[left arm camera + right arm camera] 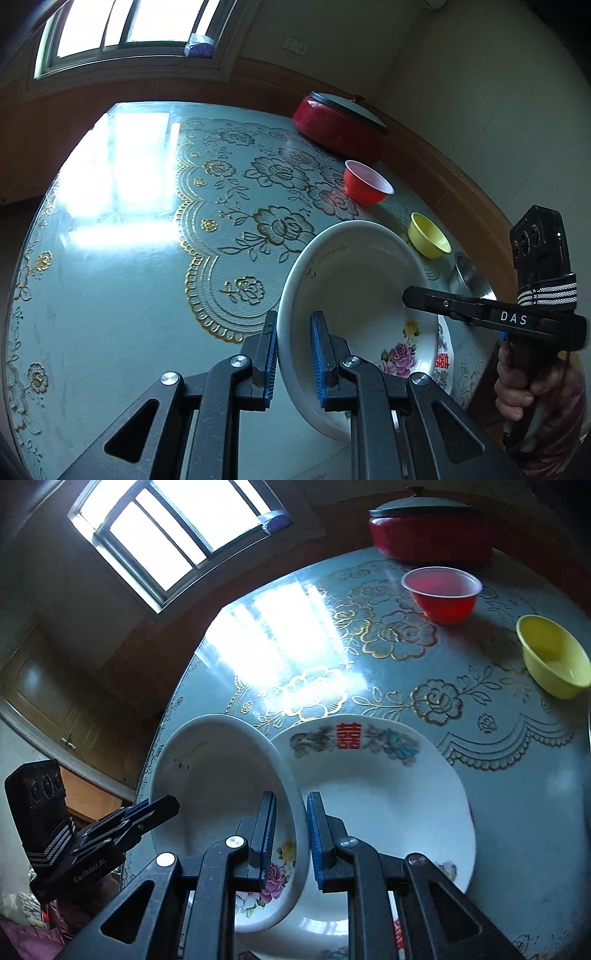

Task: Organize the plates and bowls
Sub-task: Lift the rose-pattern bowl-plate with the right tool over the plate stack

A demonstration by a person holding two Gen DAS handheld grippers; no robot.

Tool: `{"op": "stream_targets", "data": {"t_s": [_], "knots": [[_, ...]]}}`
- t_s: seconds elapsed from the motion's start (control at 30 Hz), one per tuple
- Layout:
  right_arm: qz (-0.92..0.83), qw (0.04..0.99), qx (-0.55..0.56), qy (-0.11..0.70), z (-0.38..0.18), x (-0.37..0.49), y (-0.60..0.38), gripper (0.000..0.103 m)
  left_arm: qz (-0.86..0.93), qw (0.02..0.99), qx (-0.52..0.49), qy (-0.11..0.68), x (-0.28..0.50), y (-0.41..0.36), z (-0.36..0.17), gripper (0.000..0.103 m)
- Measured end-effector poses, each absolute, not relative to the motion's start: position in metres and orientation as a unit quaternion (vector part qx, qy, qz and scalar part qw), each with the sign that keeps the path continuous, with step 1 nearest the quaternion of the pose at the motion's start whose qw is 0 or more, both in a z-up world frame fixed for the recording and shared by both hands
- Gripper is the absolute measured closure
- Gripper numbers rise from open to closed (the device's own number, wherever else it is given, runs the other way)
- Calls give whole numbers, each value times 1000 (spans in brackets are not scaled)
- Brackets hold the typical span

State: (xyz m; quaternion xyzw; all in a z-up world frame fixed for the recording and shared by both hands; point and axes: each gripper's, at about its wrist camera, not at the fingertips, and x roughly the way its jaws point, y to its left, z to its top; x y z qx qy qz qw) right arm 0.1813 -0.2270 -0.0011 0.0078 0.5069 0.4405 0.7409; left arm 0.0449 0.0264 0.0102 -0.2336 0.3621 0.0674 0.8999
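Both claws clamped on opposite rims of white floral bowl [354, 280]: left claw [293, 363], right claw [290, 843]. Bowl tilted, lifted above dragon plate [388, 775] near counter [129, 221] edge. Step: carrying bowl. Next: level it, lower onto plate or stack.

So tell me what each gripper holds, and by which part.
Both hold the white floral bowl by its rim: left gripper on one side, right gripper on the opposite side.

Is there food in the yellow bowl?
No, the yellow bowl on the table shows only its bare inside.
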Motion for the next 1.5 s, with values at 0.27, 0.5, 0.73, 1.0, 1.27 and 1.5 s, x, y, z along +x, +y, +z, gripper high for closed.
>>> {"op": "stream_targets", "data": {"t_s": [0.27, 0.5, 0.73, 1.0, 1.27, 1.5], "knots": [[405, 760, 14, 508, -3, 186, -254, 87, 37, 894, -224, 387, 71, 5, -2, 86], [387, 768, 6, 509, -7, 186, -269, 87, 28, 893, -220, 392, 80, -6, -4, 86], [377, 778, -16, 502, -8, 183, -269, 87, 34, 895, -205, 396, 83, -11, -6, 86], [354, 791, -72, 493, -15, 177, -257, 87, 55, 900, -159, 402, 84, -18, -9, 86], [342, 796, -57, 496, -19, 184, -257, 89, 52, 901, -169, 397, 85, -14, -10, 86], [344, 788, -27, 509, -25, 191, -254, 87, 53, 899, -177, 397, 88, -8, -9, 86]]}}
